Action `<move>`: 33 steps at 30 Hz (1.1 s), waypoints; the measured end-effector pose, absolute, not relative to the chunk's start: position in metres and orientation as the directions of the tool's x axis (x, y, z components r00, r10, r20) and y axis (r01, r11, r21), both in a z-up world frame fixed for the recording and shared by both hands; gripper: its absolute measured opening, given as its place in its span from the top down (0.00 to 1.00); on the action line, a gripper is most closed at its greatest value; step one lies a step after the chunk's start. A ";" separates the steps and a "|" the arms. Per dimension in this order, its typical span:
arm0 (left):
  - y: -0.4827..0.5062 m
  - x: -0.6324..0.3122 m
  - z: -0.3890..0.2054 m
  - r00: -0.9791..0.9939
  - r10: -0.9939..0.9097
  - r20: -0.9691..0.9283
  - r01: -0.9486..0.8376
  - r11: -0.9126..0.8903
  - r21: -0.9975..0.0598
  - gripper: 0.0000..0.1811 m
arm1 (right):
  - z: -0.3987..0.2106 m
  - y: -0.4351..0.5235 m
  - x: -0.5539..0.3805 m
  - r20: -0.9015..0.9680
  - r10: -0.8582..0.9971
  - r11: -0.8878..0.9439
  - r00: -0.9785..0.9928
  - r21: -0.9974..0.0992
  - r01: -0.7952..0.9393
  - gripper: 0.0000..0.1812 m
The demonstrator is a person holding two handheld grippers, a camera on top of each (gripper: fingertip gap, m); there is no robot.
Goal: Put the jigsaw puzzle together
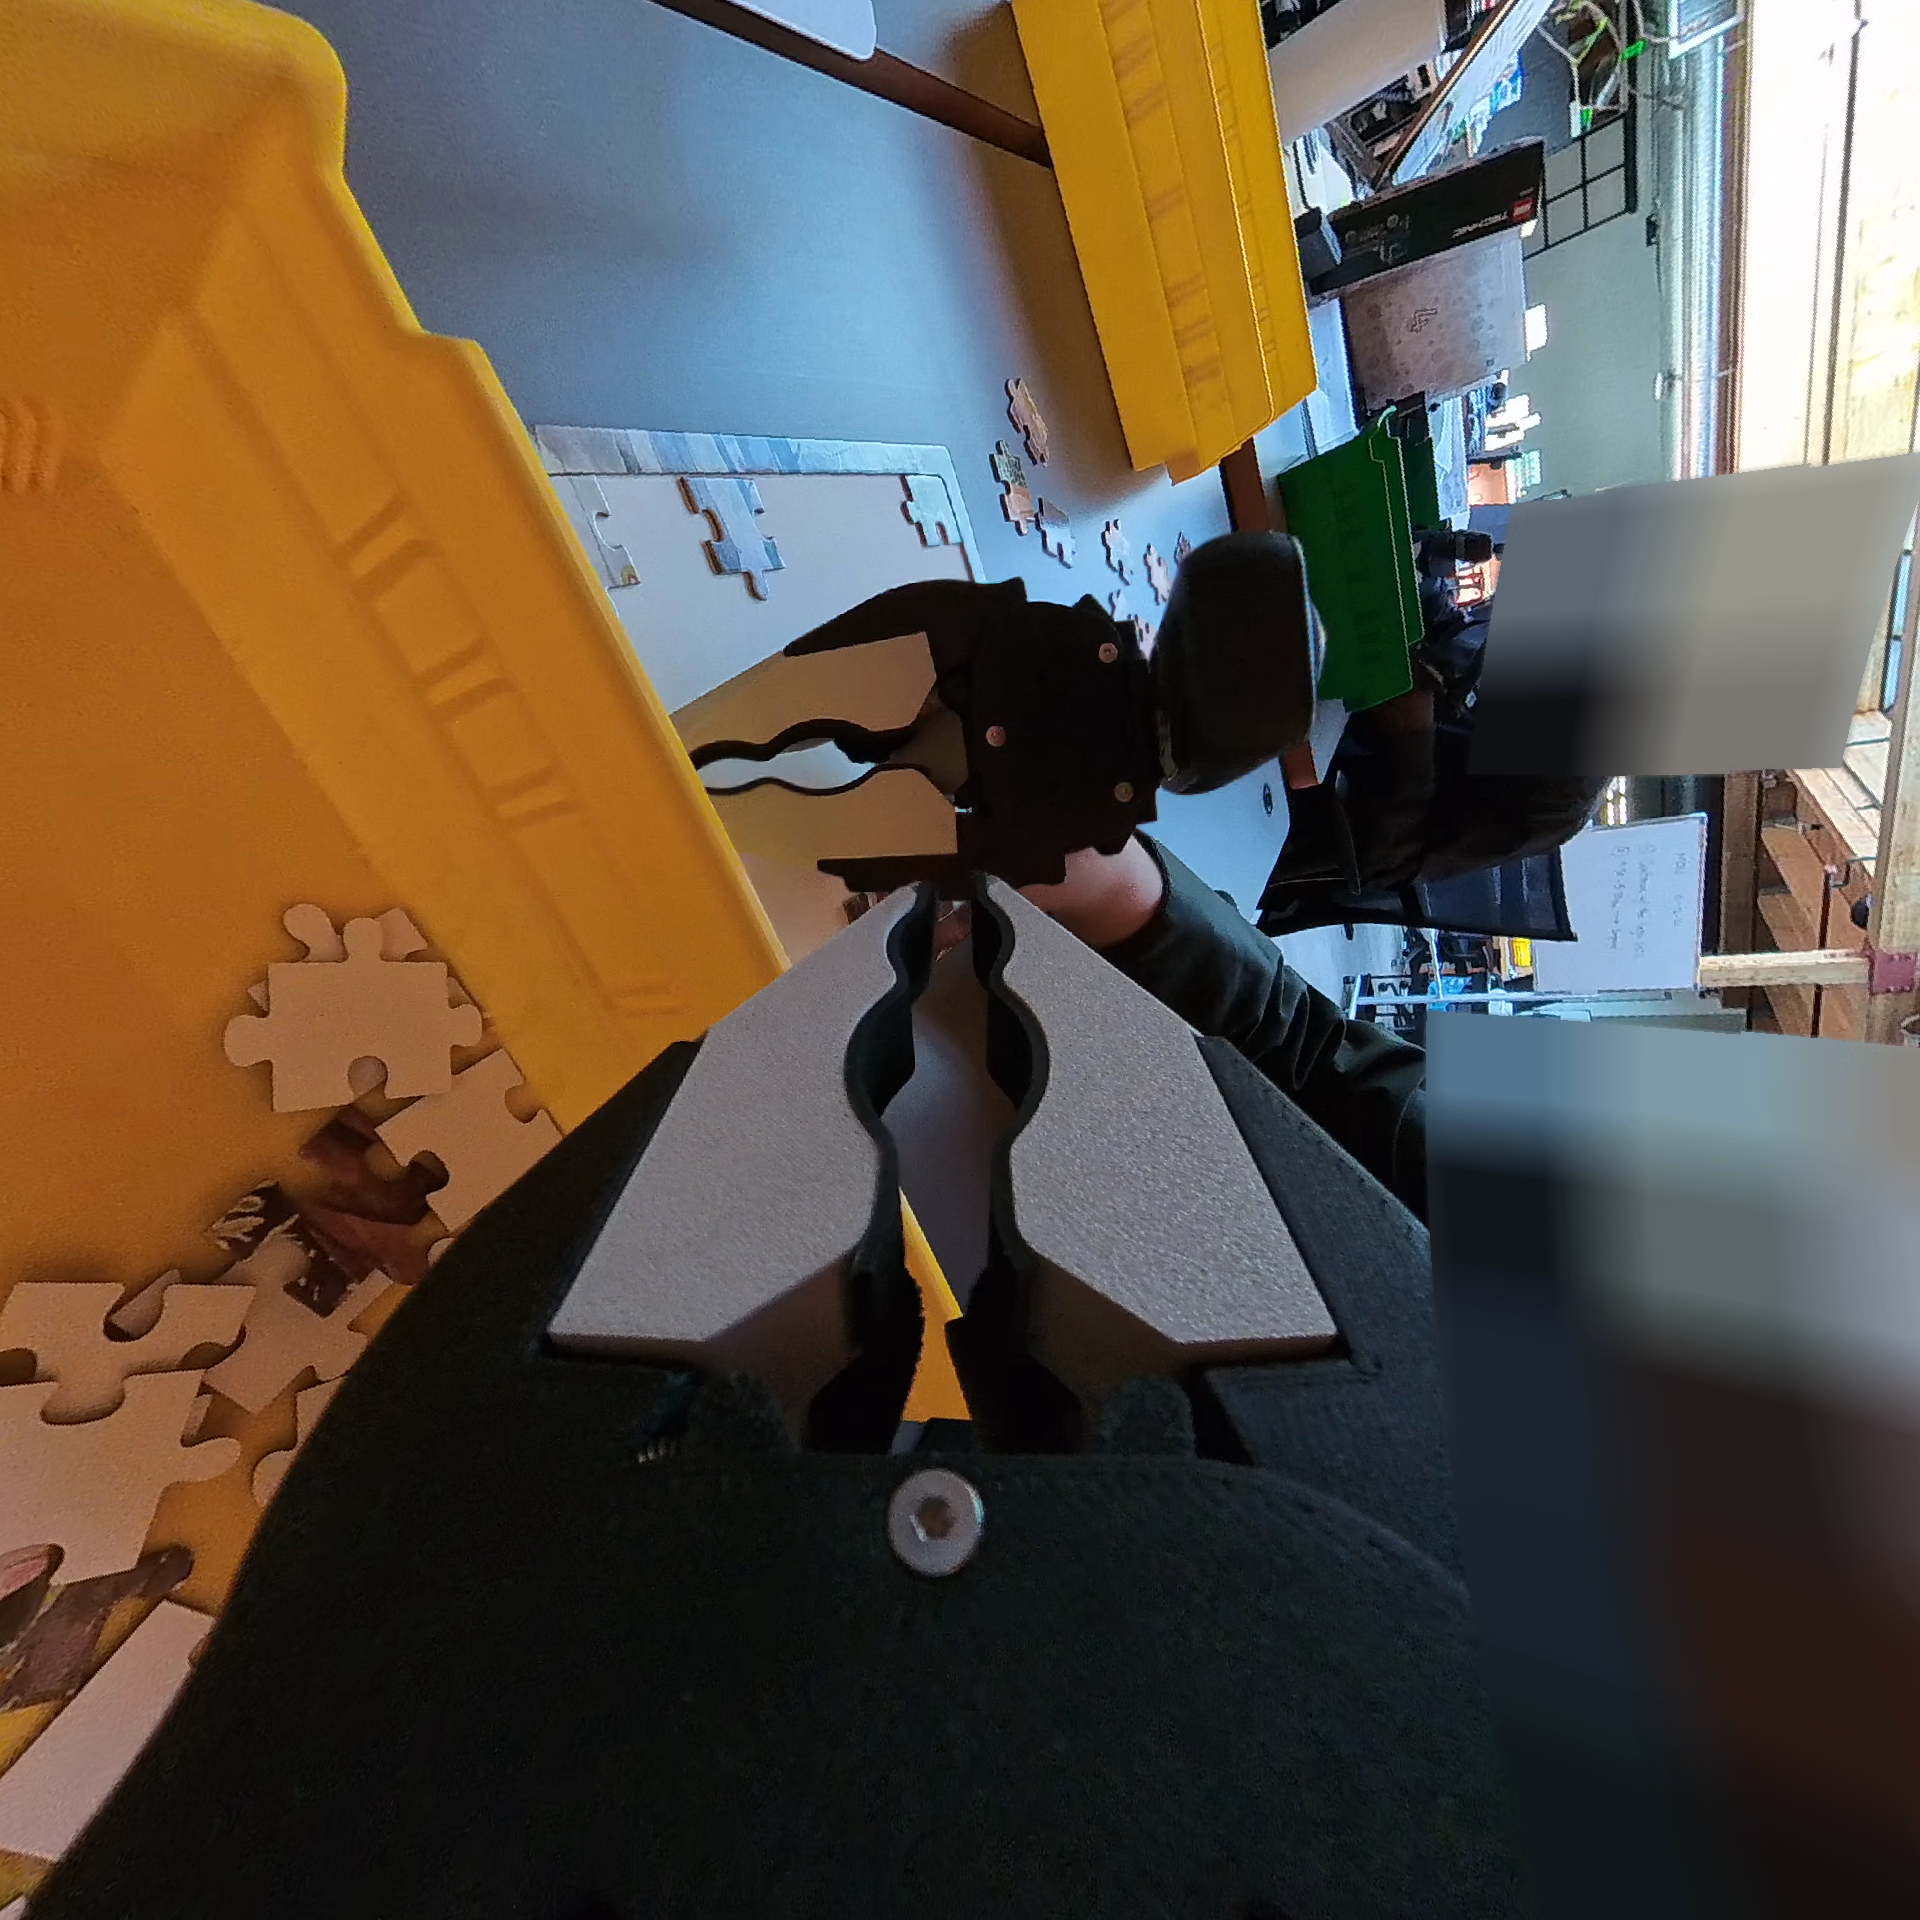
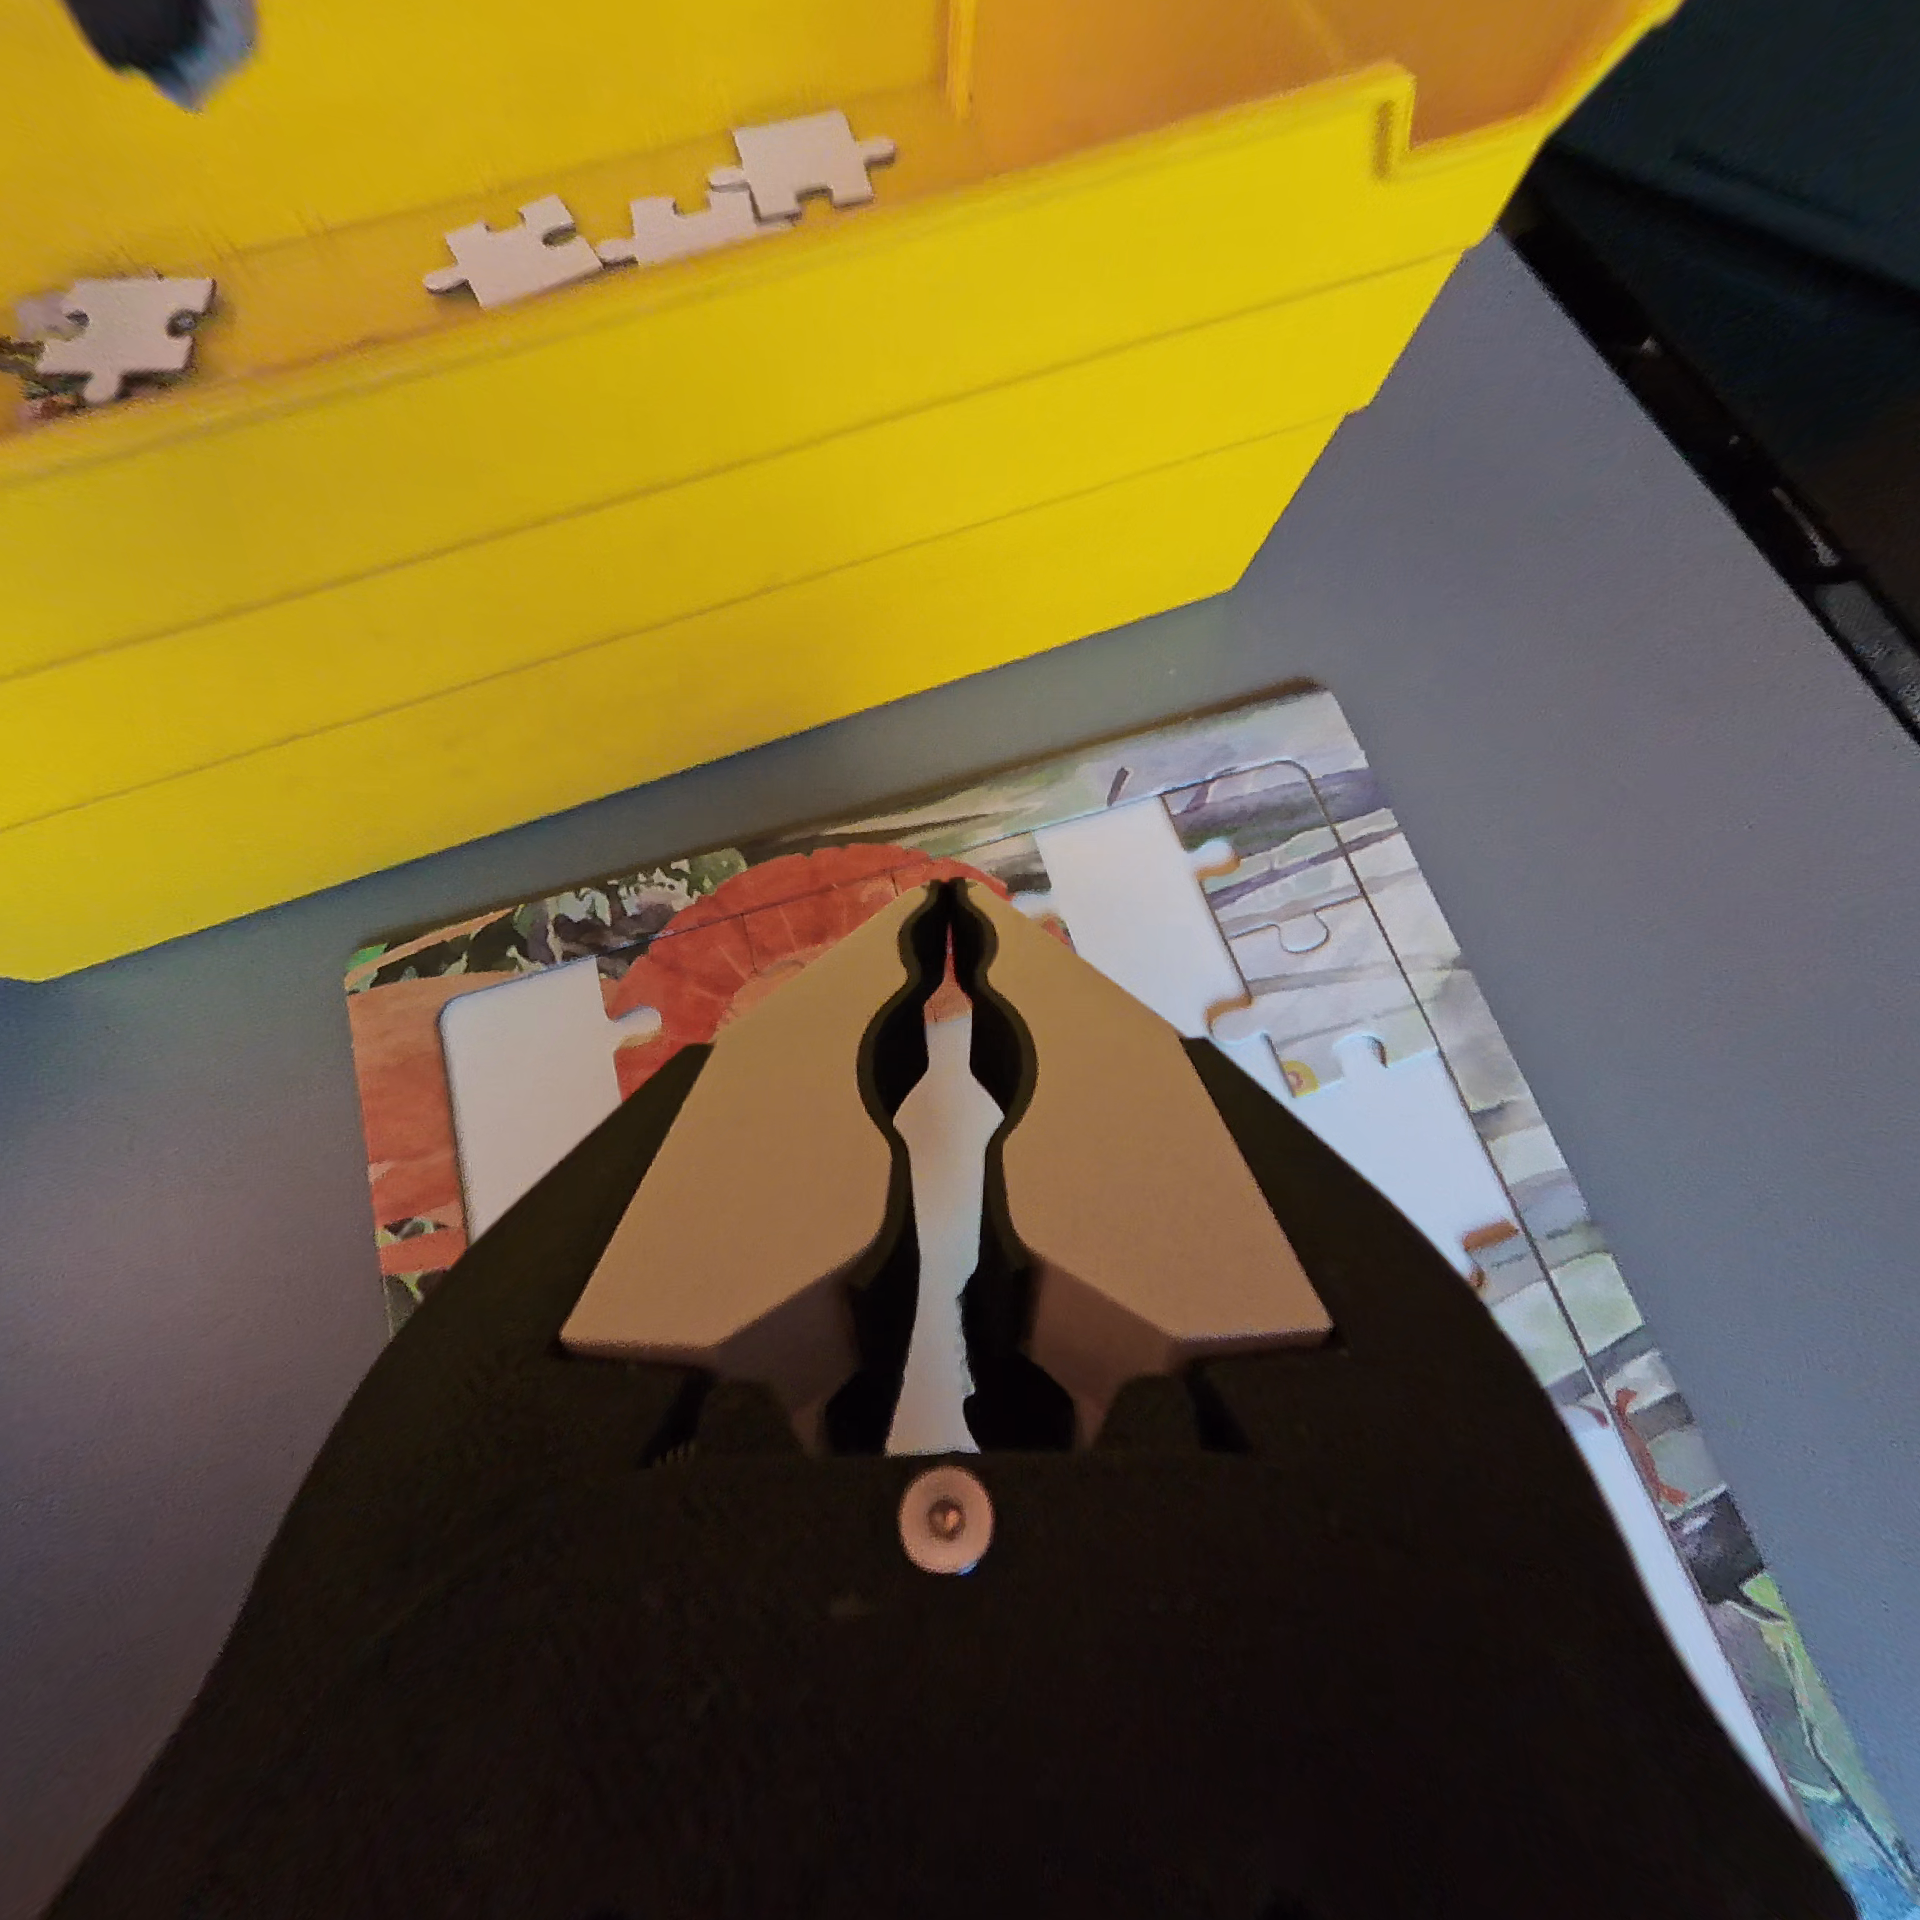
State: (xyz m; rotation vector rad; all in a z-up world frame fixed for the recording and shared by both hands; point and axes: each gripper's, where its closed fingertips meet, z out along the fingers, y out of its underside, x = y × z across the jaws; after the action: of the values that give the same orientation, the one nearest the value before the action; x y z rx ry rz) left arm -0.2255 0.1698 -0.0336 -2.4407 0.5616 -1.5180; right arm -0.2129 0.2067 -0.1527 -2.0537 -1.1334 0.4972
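Observation:
The puzzle board [image 2: 1382, 1049] lies on the grey table, with a picture border, some pieces set in and white bare patches. It also shows in the left wrist view [image 1: 831, 509]. My right gripper [image 2: 951, 894] is shut, its tips together over the orange-red part near the board's far edge, with nothing seen in it. It also shows in the left wrist view [image 1: 698, 771]. My left gripper [image 1: 953, 894] is rolled sideways beside the yellow bin [image 1: 312, 623]. Its jaws stand a narrow gap apart and hold nothing I can see. Loose pieces [image 1: 353, 1029] lie in the bin, mostly white side up.
The yellow bin [image 2: 727, 540] stands just beyond the board, with pieces [image 2: 520, 255] inside. More loose pieces [image 1: 1029, 457] lie on the table past the board. A stack of yellow bins [image 1: 1174, 208] and a green bin [image 1: 1351, 582] stand farther off. A person sits beyond the table. Some 12 cm of space lies between my two pairs of fingers.

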 end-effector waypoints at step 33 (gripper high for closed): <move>0.206 -0.330 0.036 0.803 -0.574 -0.161 -0.377 -0.281 -0.883 0.83 | 0.055 0.182 -0.055 0.152 0.739 -0.117 0.656 -0.930 0.347 0.87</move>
State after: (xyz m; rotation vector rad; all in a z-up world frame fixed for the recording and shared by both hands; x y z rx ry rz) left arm -0.3304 0.2055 0.0364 -1.9051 0.7174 -0.2269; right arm -0.0552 0.1818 0.0552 -1.7189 -0.8860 0.4223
